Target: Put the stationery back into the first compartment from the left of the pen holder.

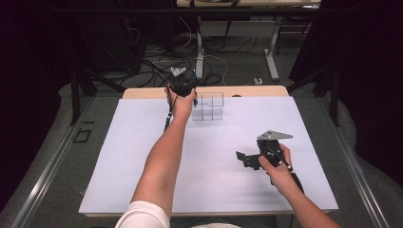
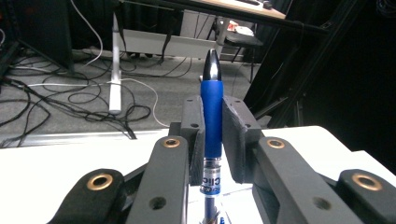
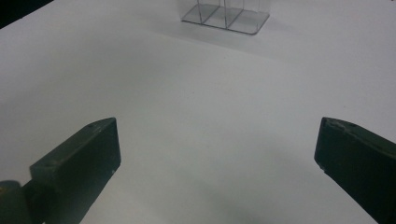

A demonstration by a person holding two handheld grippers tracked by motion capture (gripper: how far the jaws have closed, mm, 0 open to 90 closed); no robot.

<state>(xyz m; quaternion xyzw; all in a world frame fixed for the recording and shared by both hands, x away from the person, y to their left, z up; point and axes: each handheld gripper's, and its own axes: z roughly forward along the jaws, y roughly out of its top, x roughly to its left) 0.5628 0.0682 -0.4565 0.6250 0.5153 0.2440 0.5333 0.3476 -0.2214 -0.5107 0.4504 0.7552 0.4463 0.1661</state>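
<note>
Left tongs [image 2: 213,135] clamp one pen [image 2: 212,116]; organizer [image 1: 208,106] apparently three-celled.

So it's a table [image 1: 142,190] with a plain white top and a strip of light wood showing along the far edge. A clear plastic organizer [image 1: 209,107] with open compartments stands on it near that far edge.
</note>
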